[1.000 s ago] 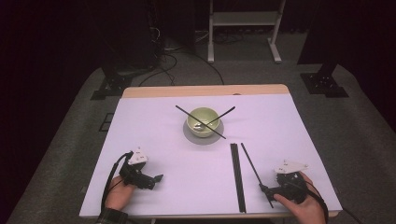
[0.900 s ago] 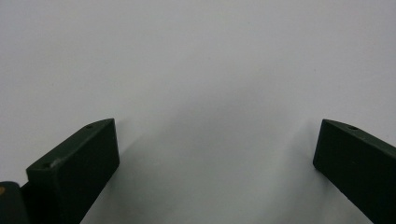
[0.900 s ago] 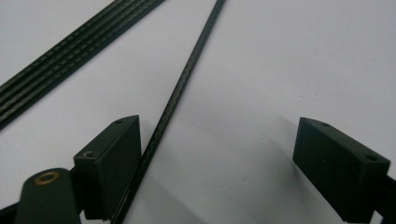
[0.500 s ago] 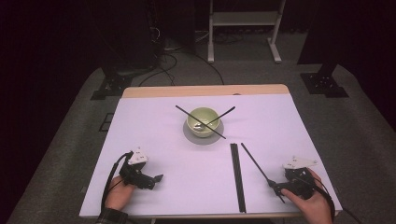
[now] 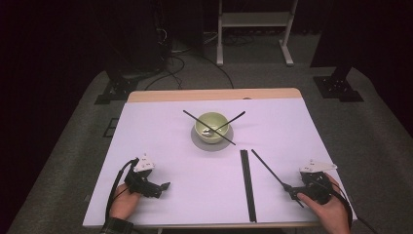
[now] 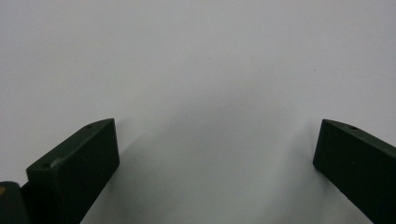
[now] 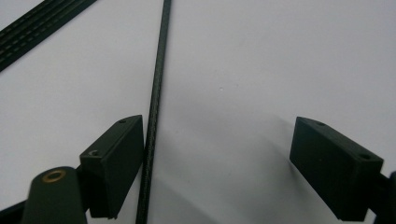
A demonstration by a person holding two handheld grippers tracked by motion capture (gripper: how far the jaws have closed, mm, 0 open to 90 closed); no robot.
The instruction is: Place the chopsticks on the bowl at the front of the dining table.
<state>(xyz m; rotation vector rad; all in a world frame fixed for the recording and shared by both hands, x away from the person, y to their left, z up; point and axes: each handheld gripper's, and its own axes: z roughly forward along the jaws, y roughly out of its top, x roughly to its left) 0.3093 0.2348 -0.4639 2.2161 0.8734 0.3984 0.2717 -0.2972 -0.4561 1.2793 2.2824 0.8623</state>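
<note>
Bowl [image 5: 212, 126] on grey saucer [image 5: 200, 143] at desk [image 5: 146, 126] centre, toward far edge; two black rods [image 5: 208, 127] crossed over its rim, judged already placed

Third rod [image 5: 270, 170] loose on desk near right front corner, just right of flat black strip [image 5: 247, 183]

Right hand-held gripper [image 7: 217, 154]: jaws wide apart, rod [image 7: 153, 122] against inner face of one jaw, not clamped

Left hand-held gripper [image 6: 217, 149]: jaws wide apart, nothing between, resting near left front corner

Remaining, as judged: grasp third rod, carry to bowl; strip untouched

A white-topped rectangular table [image 5: 146, 126] with a pale wooden far edge stands on grey carpet [image 5: 68, 146]; far behind, darkness, a white metal stand [image 5: 253, 19].
</note>
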